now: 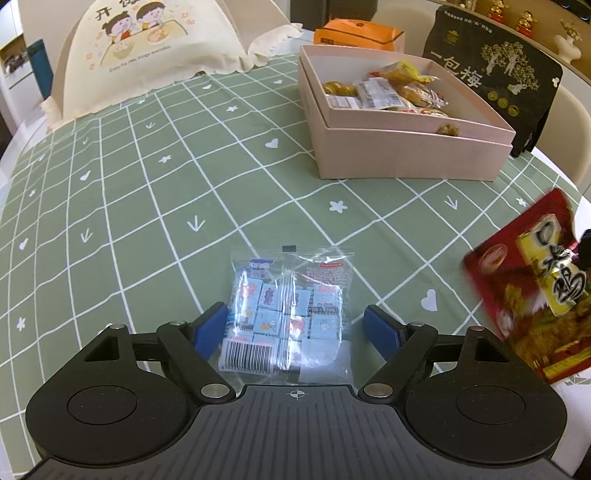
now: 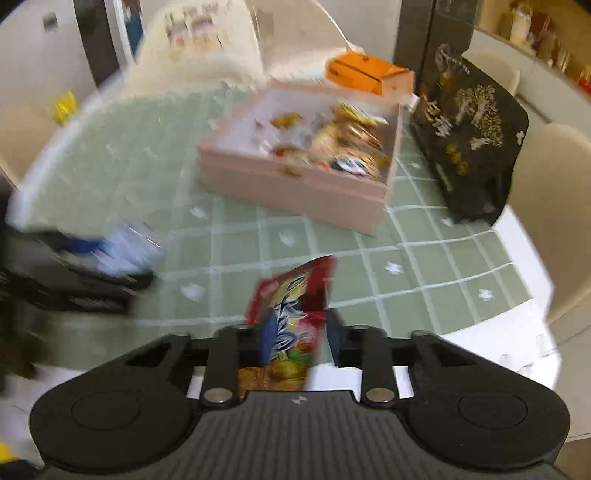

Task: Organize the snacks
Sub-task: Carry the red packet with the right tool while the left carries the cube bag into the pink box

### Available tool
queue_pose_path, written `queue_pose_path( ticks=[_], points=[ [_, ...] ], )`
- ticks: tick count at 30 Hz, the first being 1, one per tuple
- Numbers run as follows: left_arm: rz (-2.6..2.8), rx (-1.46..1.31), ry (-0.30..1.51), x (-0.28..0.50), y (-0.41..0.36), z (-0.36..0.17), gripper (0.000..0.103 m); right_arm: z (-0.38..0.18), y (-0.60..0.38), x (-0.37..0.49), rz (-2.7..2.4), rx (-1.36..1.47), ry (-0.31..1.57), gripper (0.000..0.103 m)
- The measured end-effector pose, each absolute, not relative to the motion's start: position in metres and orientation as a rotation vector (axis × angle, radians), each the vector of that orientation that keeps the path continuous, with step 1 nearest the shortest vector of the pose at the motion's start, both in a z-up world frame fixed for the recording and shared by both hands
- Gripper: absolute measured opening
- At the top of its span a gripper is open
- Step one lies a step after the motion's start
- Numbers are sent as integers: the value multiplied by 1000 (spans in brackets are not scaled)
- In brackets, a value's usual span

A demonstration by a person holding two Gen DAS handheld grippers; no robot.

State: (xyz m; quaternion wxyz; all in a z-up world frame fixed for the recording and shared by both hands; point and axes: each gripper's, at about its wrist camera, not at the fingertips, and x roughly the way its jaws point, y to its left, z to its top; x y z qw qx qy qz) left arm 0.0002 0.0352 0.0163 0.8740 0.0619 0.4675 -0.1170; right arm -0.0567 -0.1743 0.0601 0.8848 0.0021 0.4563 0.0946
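Green checked cloth (image 1: 147, 206) is spread over the surface, and the task's things are laid out on it. A clear packet (image 1: 288, 314) of small blue-wrapped sweets is seen flat on the cloth, between the blue pads of the left tool (image 1: 295, 325). That tool is held wide: its pad on the packet's left is just beside the edge, while a gap is left on the other side, so the packet is not gripped.

A red packet (image 2: 295, 317) is held off the cloth by the right tool (image 2: 297, 336), whose pads are drawn in narrow and pressed against its two faces. The packet is carried upright, its top tilted slightly to the right in the right wrist view. In the left wrist view the same packet appears at the right edge, blurred, well apart from the clear one.

A pink box (image 1: 406, 162) is set open on the far side of the cloth, well apart from both tools. Wrapped snacks (image 1: 388, 92) in yellow, white and brown are piled in its far part; the near part of its floor is bare but for one small brown piece (image 1: 447, 129) by the near wall.

A black bag (image 1: 498, 74) with gold trees is stood upright just beyond the box to the right, and an orange carton (image 1: 358, 35) is seen behind the box. A cream cover (image 1: 147, 48) printed with two cartoon children is stood at the far left of the cloth.

The right wrist view is heavily blurred.
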Motion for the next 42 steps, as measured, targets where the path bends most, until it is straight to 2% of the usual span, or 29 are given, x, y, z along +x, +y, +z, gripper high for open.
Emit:
queue_pose_path(
  ticks=[5, 6, 8, 14, 19, 25, 28, 33, 38, 42],
  points=[
    [-248, 131, 977, 0, 35, 17, 86, 66, -162, -58, 329, 129, 954, 11],
    [-249, 130, 977, 0, 36, 17, 86, 59, -157, -55, 322, 124, 973, 13],
    [-252, 129, 975, -2, 36, 17, 86, 47, -149, -51, 307, 103, 1001, 24],
    [-258, 139, 970, -2, 36, 16, 86, 16, -137, -30, 318, 109, 1105, 22],
    [-254, 152, 989, 1, 34, 17, 85, 33, -141, -39, 342, 110, 1056, 18],
    [-254, 145, 983, 0, 36, 20, 66, 54, -163, -50, 290, 123, 1033, 18],
    [-314, 108, 990, -2, 37, 24, 64, 62, -178, -55, 268, 153, 1020, 18],
    [-453, -31, 844, -8, 33, 88, 64, 76, -201, -62, 206, 175, 990, 18],
    [-558, -80, 624, 47, 4, 168, 67, 84, -216, -61, 167, 205, 963, 18],
    [-566, -186, 625, 106, -9, 169, 64, 86, -216, -56, 159, 210, 953, 18]
  ],
)
